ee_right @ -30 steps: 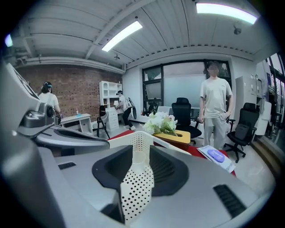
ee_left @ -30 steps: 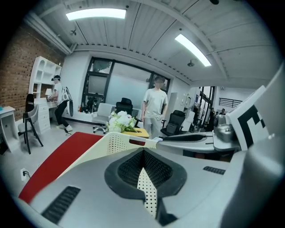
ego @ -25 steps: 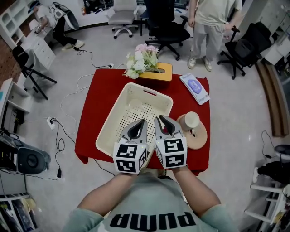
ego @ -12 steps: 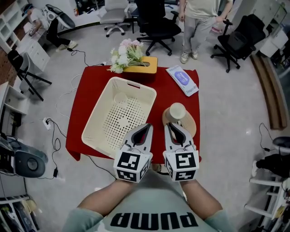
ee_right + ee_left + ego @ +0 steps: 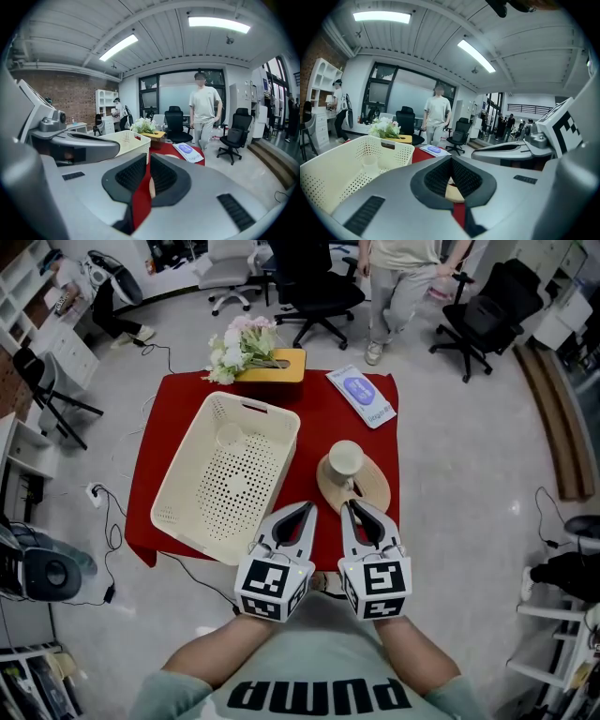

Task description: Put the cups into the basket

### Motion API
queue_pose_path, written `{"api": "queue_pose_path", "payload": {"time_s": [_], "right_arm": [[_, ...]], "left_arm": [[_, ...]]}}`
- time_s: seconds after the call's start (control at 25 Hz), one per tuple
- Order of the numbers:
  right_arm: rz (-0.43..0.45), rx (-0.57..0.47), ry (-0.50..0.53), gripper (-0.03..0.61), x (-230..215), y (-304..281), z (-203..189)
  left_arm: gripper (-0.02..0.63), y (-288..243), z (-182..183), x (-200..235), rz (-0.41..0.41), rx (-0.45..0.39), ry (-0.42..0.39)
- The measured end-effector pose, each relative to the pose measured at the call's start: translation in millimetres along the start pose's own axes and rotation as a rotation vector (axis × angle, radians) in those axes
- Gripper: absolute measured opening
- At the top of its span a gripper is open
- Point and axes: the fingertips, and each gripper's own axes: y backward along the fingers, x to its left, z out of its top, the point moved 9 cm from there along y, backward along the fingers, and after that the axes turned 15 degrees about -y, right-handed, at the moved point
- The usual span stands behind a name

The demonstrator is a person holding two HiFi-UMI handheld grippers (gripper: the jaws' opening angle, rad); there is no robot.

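Note:
A cream perforated basket [image 5: 225, 474] lies on the red table [image 5: 178, 418]; a pale cup [image 5: 228, 435] stands inside it near the far end. A second pale cup [image 5: 345, 457] stands upright on a round wooden board [image 5: 361, 488] to the right of the basket. My left gripper [image 5: 305, 510] and right gripper [image 5: 354, 507] hover side by side over the table's near edge, both shut and holding nothing. The left gripper view shows the left gripper [image 5: 451, 161] with the basket [image 5: 351, 164] at its left. The right gripper [image 5: 147, 161] points along the table past the basket [image 5: 124, 140].
A yellow box [image 5: 277, 367] with a bunch of flowers [image 5: 239, 338] sits at the table's far edge, and a blue-and-white packet [image 5: 361, 395] at the far right corner. A person [image 5: 398, 277] and office chairs [image 5: 314, 282] stand beyond the table. Cables trail on the floor at left.
Both grippers have drawn back from over the basket's near end to the table's near edge and shifted right. The cup in the basket has come into sight.

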Motion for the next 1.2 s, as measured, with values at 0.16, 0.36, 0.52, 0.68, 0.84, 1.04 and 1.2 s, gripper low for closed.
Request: {"api": "queue_pose_path", "payload": {"time_s": [0.16, 0.36, 0.52, 0.68, 0.84, 1.04, 1.2], "right_arm": [[0.001, 0.004, 0.004, 0.035, -8, 3, -4], [-0.002, 0.015, 0.007, 0.035, -13, 4, -8], [-0.008, 0.025, 0.009, 0.035, -19, 3, -12], [-0.024, 0.032, 0.026, 0.035, -25, -4, -16], [-0.039, 0.052, 0.041, 0.037, -31, -14, -20], [-0.043, 0.084, 0.042, 0.065, -38, -29, -24], [-0.04, 0.112, 0.037, 0.233, -44, -46, -28]], "left_arm": [[0.002, -2, -3, -9, 0.006, 0.008, 0.002], [0.002, -3, -6, -12, 0.019, 0.017, 0.01], [0.002, -5, -7, -16, 0.027, 0.02, 0.008], [0.002, -11, -10, -14, 0.039, 0.023, 0.017], [0.002, -19, -14, -12, 0.046, 0.03, 0.019], [0.002, -33, -18, -10, 0.046, 0.046, 0.006], [0.002, -45, -23, -6, 0.048, 0.063, 0.0]]}}
